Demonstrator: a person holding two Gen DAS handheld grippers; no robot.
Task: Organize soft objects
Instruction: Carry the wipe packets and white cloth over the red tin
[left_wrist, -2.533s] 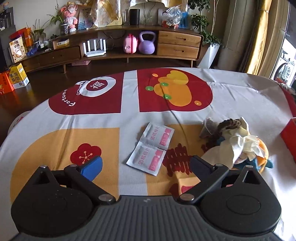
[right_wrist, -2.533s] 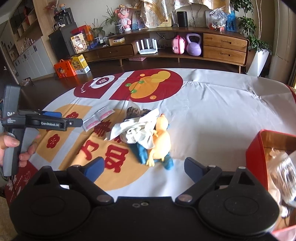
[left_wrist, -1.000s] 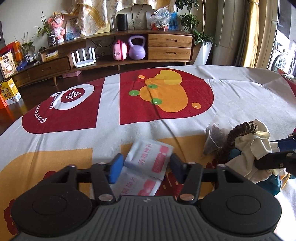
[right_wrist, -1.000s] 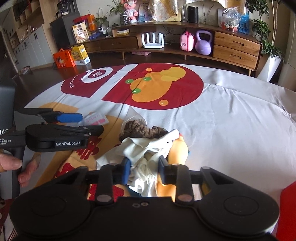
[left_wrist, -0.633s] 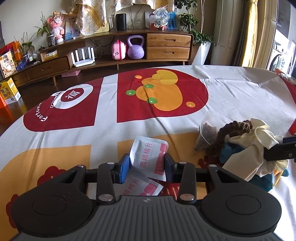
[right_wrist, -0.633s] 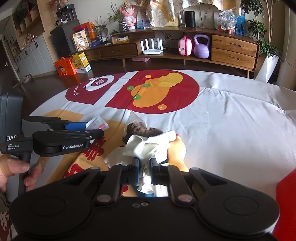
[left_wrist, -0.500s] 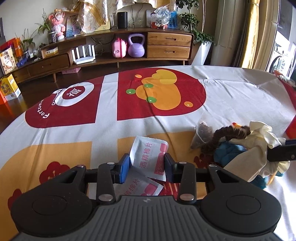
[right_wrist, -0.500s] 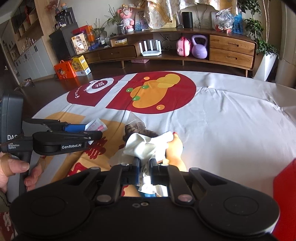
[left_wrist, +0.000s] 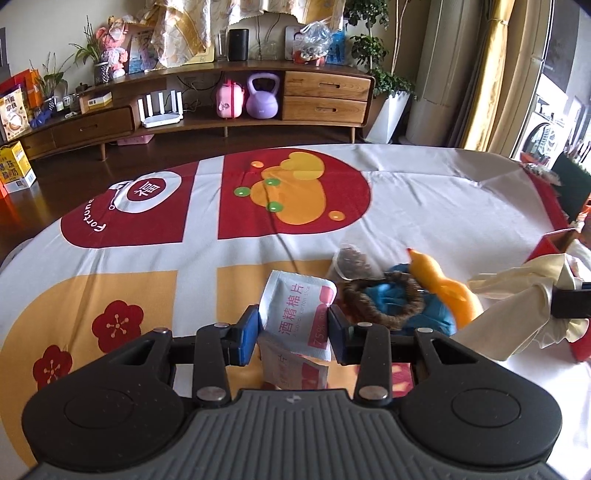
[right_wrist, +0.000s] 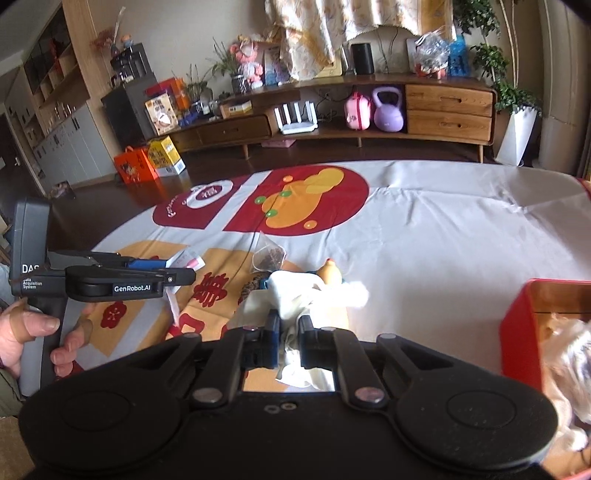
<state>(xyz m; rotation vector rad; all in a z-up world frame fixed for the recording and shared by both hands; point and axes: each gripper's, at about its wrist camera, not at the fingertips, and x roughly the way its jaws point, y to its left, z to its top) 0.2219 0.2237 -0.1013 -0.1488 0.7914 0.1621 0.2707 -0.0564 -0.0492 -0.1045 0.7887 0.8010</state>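
Observation:
My left gripper (left_wrist: 293, 325) is shut on a white-and-pink alcohol wipe packet (left_wrist: 295, 312), held above the tablecloth; a second packet (left_wrist: 291, 373) hangs below it. My right gripper (right_wrist: 289, 338) is shut on a cream cloth glove (right_wrist: 295, 295), lifted off the pile; the same glove (left_wrist: 517, 306) hangs at the right of the left wrist view. Left on the cloth are an orange plush duck (left_wrist: 439, 284), a blue fabric piece (left_wrist: 388, 295), a brown braided hair tie (left_wrist: 384, 306) and a mesh tea bag (left_wrist: 351, 262).
A red box (right_wrist: 517, 325) with something soft inside stands at the right. A person's hand (right_wrist: 37, 332) grips the left tool's handle. The printed tablecloth (left_wrist: 443, 206) covers a round table; a wooden sideboard (left_wrist: 258, 107) lies beyond.
Both grippers closed, the left on the wipe packet and the right on the glove, and both have risen. The glove has come off the pile, uncovering the duck, blue fabric and hair tie.

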